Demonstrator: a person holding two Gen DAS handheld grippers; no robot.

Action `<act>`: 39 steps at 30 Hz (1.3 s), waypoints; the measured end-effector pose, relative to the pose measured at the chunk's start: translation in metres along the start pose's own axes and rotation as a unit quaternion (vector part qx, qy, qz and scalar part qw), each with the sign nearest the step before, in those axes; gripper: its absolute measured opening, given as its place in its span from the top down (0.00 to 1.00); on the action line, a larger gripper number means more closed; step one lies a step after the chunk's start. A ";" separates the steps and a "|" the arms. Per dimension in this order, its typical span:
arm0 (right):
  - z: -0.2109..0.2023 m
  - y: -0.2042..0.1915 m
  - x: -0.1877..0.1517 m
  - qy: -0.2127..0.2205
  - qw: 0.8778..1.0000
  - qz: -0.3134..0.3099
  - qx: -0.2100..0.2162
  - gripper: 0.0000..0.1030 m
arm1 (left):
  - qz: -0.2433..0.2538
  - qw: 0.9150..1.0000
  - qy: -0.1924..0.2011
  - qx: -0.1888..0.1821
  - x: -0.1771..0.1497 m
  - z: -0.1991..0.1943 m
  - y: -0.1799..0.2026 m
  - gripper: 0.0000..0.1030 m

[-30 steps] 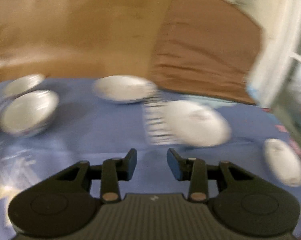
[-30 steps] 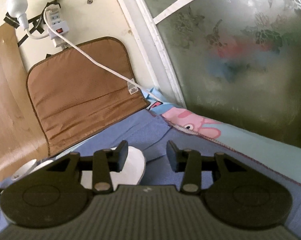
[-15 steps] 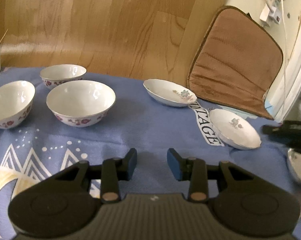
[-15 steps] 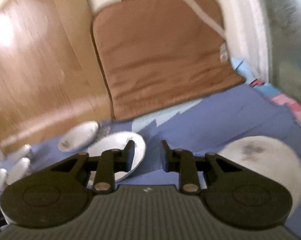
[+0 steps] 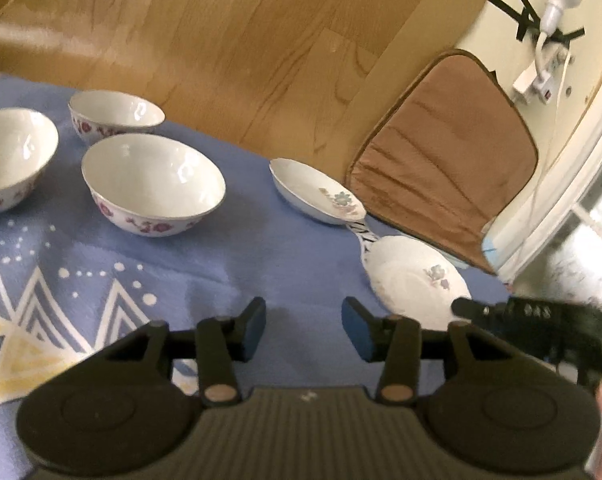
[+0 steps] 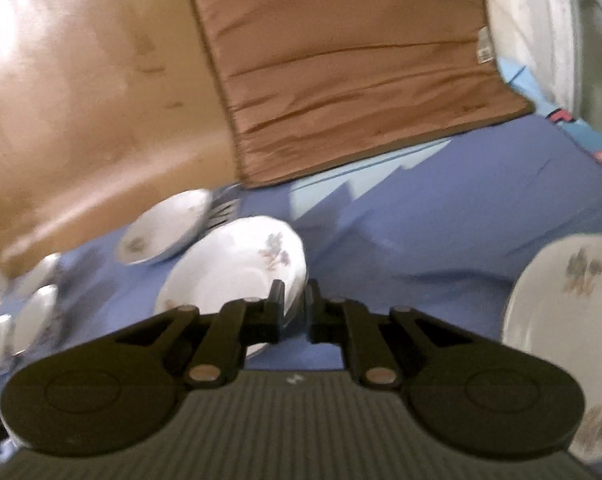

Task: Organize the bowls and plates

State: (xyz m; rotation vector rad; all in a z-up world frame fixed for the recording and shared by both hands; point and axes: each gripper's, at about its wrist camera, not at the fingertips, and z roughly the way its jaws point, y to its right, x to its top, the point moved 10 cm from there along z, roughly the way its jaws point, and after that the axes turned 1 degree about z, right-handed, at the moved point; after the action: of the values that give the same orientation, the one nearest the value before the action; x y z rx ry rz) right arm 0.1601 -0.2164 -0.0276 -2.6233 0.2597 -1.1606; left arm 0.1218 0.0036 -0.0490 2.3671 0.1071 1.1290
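Three white floral bowls stand on the blue cloth at left: a near one (image 5: 153, 186), a far one (image 5: 115, 114), one at the edge (image 5: 11, 158). Two shallow floral plates lie right of them, a far plate (image 5: 317, 192) and a near plate (image 5: 419, 280). My left gripper (image 5: 303, 330) is open and empty, low over the cloth. My right gripper (image 6: 295, 312) is nearly closed, its fingers straddling the near plate's (image 6: 237, 268) right rim; it also shows at right in the left wrist view (image 5: 501, 314). A third plate (image 6: 569, 304) lies at right.
A brown cushion (image 5: 449, 152) leans against the wall behind the plates. A wooden panel (image 5: 221, 48) backs the table. A power strip and white cable (image 5: 537, 80) hang on the wall at right. The far plate (image 6: 163, 228) and bowls (image 6: 33, 312) sit left of my right gripper.
The right gripper swung down and left to the near plate and its jaws narrowed around the rim. The left gripper shifted slightly, staying open.
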 end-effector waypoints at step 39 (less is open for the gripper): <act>-0.042 -0.036 -0.072 -0.036 0.994 0.028 0.095 0.85 | 0.083 0.995 -0.049 0.018 -0.031 0.004 0.042 0.84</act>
State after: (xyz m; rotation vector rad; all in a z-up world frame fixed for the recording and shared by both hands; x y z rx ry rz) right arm 0.0831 -0.1704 -0.0398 -2.4695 0.1969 -1.0165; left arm 0.0986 -0.0431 -0.0528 2.4964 -0.1076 1.0902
